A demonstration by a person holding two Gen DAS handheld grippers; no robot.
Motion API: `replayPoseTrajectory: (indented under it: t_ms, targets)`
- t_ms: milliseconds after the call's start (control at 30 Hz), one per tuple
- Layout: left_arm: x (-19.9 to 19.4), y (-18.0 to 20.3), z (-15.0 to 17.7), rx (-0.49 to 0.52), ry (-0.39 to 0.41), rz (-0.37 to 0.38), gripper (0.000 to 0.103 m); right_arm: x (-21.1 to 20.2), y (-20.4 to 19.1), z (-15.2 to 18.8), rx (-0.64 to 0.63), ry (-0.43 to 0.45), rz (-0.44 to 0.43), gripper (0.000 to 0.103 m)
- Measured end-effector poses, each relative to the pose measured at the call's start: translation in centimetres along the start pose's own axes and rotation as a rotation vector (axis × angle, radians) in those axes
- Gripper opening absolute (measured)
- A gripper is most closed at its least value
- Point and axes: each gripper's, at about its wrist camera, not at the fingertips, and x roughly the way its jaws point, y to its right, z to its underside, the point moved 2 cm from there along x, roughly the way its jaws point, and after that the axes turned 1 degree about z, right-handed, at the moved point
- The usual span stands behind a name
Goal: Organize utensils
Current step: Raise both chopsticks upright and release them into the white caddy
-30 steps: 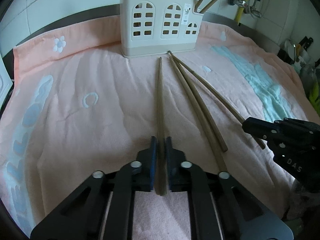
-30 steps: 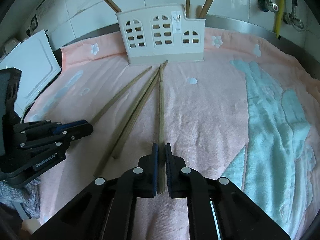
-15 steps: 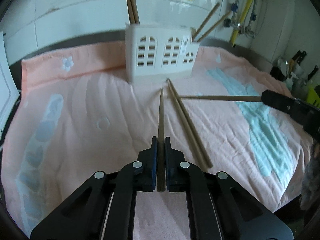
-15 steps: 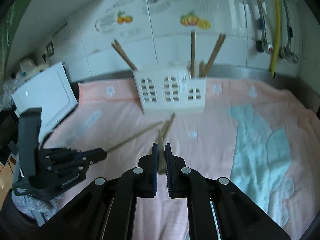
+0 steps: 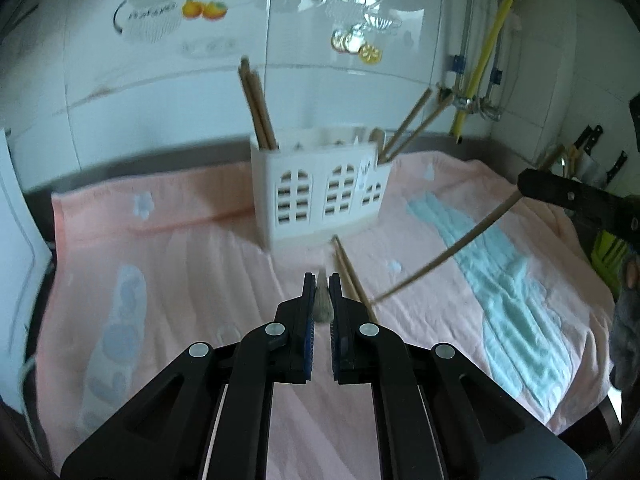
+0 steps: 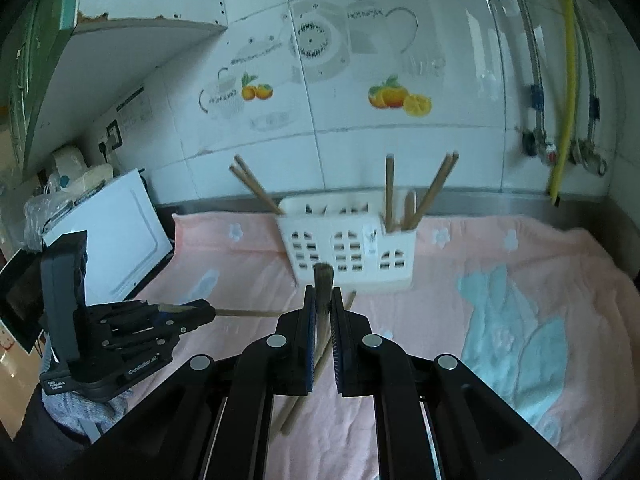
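chopsticks in transit, carry step. left gripper [image 5: 321, 298] jaws shut on one chopstick [image 5: 322, 304], lifted clear of pink towel [image 5: 180, 264]. right gripper [image 6: 323, 312] jaws clamp second chopstick [image 6: 323, 280]. two loose chopsticks [image 5: 350, 276] lie on towel before white holder [image 5: 320, 196]. next: tip each held stick upright, lower into a compartment.

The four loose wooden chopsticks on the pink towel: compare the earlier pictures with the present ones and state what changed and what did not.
Both grippers have risen, each shut on one wooden chopstick: the left gripper lifted its chopstick off the pink towel, the right gripper its chopstick. Nothing was released. Two chopsticks remain lying on the towel; the white plastic utensil holder and its upright chopsticks are unchanged.
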Motion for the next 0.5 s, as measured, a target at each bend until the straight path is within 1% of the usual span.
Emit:
replayPoseTrajectory:
  t_ms: [133, 300, 500]
  targets:
    - [-0.1, 0.2, -2.5, 0.018, 0.013, 0.015, 0.005, -0.3, 0.4, -3.0, -0.01, 0.011, -0.013, 0.007]
    - [-0.2, 0.7, -5.0, 0.045, 0.027, 0.026, 0.005, -0.2, 0.7, -7.2, -0.039, 0.024, -0.008, 0.007]
    - [-1.9, 1.5, -9.0, 0.083, 0.101, 0.028, 0.005, -0.3, 1.2, -11.2, -0.062, 0.057, 0.026, 0.007]
